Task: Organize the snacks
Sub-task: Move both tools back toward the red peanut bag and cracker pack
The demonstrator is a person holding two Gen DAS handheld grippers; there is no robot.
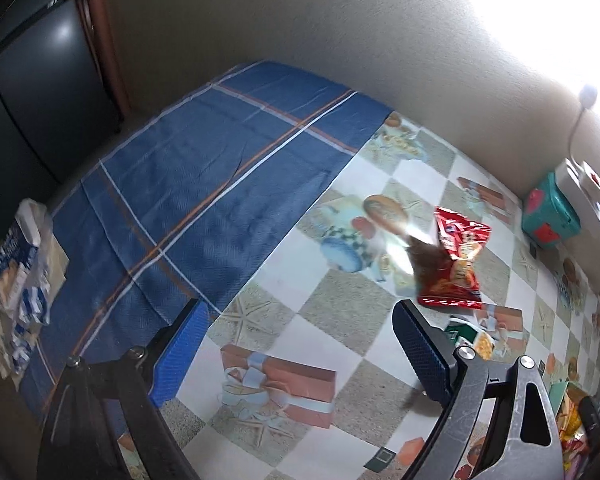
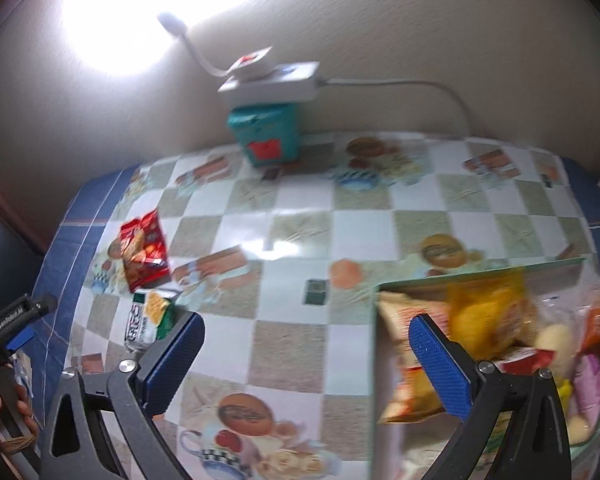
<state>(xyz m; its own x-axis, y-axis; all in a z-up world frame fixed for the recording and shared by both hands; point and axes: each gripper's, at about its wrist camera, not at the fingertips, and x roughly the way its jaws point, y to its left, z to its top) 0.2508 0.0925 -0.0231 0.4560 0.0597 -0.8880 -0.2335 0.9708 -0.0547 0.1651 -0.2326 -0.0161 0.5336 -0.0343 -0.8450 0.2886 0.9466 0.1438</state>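
A: Two grippers, left gripper (image 1: 300,344) and right gripper (image 2: 306,354), jaws apart, empty.
B: Your red packet (image 1: 454,258) lies mid-tablecloth (image 2: 300,220); box (image 2: 384,360) at near edge.

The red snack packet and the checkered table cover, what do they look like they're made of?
The red snack packet looks like thin glossy plastic or foil film: it is crinkled, with crimped end seams and bright glare. The checkered table cover looks like smooth printed vinyl or oilcloth, since it mirrors the lamp's light; coated fabric is possible.
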